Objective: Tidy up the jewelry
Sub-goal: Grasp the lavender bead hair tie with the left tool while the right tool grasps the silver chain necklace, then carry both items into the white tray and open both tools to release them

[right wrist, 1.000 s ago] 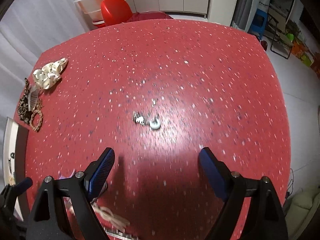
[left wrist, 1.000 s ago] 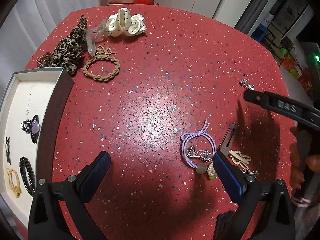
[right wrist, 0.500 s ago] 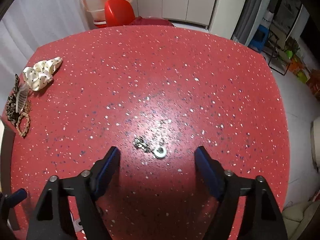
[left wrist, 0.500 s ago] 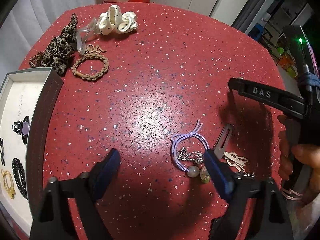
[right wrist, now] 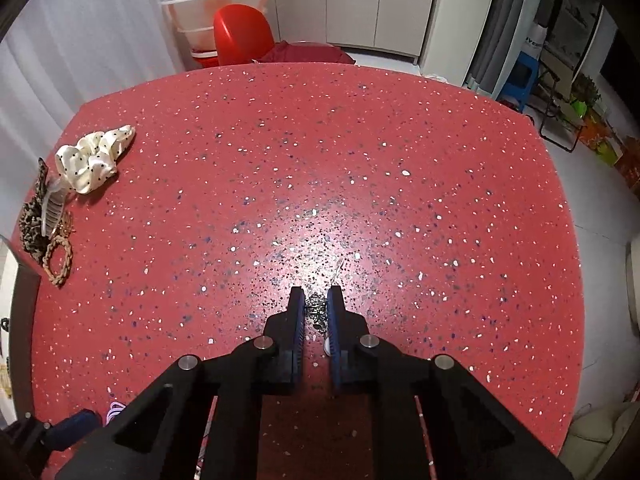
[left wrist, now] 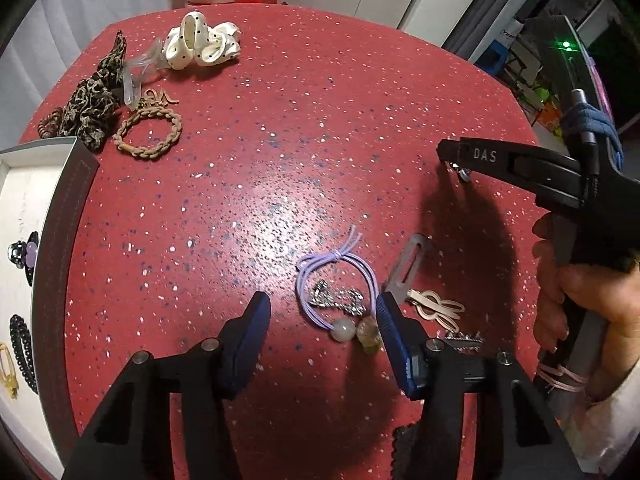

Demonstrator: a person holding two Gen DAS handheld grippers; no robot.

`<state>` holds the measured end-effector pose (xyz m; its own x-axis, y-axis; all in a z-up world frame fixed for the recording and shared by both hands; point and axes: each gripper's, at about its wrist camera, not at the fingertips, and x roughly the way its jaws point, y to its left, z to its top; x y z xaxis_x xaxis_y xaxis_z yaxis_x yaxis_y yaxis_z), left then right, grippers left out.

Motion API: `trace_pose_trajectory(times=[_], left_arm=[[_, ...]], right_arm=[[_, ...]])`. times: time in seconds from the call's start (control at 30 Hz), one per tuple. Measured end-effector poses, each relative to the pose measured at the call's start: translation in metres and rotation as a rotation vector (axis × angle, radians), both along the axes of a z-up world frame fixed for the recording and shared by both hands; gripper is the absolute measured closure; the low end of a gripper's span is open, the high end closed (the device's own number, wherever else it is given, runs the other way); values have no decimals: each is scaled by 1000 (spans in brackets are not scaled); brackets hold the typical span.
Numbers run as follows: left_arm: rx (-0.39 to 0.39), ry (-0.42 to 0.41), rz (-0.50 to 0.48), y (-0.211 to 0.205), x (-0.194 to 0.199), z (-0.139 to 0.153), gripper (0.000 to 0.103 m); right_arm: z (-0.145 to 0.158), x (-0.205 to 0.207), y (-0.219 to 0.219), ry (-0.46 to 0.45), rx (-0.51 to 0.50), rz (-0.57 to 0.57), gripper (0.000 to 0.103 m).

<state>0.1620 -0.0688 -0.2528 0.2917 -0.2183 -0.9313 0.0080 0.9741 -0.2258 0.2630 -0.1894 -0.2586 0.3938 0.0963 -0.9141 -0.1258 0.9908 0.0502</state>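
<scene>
My right gripper point(right wrist: 316, 300) is shut on a small silver chain piece with a ring point(right wrist: 318, 312) at the red speckled table point(right wrist: 360, 160); in the left wrist view it point(left wrist: 448, 158) shows at the right with the ring point(left wrist: 464, 175) hanging under its tip. My left gripper point(left wrist: 322, 312) is open low over the table. Between its fingers lie a purple hair tie with beads point(left wrist: 336, 280) and a silver chain point(left wrist: 340, 300). A grey tray point(left wrist: 56, 240) at the left holds several pieces.
A metal clip point(left wrist: 408, 268) and a cream hair clip point(left wrist: 436, 306) lie right of the left gripper. At the far left are a white dotted scrunchie point(left wrist: 200, 44), a leopard scrunchie point(left wrist: 92, 104), a braided tan tie point(left wrist: 150, 136). The scrunchie shows again point(right wrist: 92, 160).
My right gripper moved down onto the small chain piece and shut on it. My left gripper moved closer to the purple tie and narrowed somewhat.
</scene>
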Motion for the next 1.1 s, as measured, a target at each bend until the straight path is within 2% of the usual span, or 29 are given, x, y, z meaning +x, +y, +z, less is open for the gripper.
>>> trace_pose_trajectory(times=[0.3,0.33,0.37,0.43,0.5,0.67,1.1], left_arm=[[-27,16,-14,-11,-12,-5,47],[-27,20,-14,-12,-12,-7,52],[-24,27,-14,-13,-13,-9,62],[-20,21,-15,-14,-14,-11,63],[-46,23,-23,-14,-15,-12,77],[-46,9,-29,-16,-20,-7,79],[-57,-66,-43,8,-42,34,80]], right_arm=[[9,-17,-12,3,43,-13,91],[11,-19,-15,5,52,-16,91],[12,-21,-17,7,59,-19,91],[15,-25,-21,11,76,-28,91],[16,-29,-24,18,91,-37,91],[19,-43,-27,25,107,-38,91],[40,-74,-34,25,165,-54,91]])
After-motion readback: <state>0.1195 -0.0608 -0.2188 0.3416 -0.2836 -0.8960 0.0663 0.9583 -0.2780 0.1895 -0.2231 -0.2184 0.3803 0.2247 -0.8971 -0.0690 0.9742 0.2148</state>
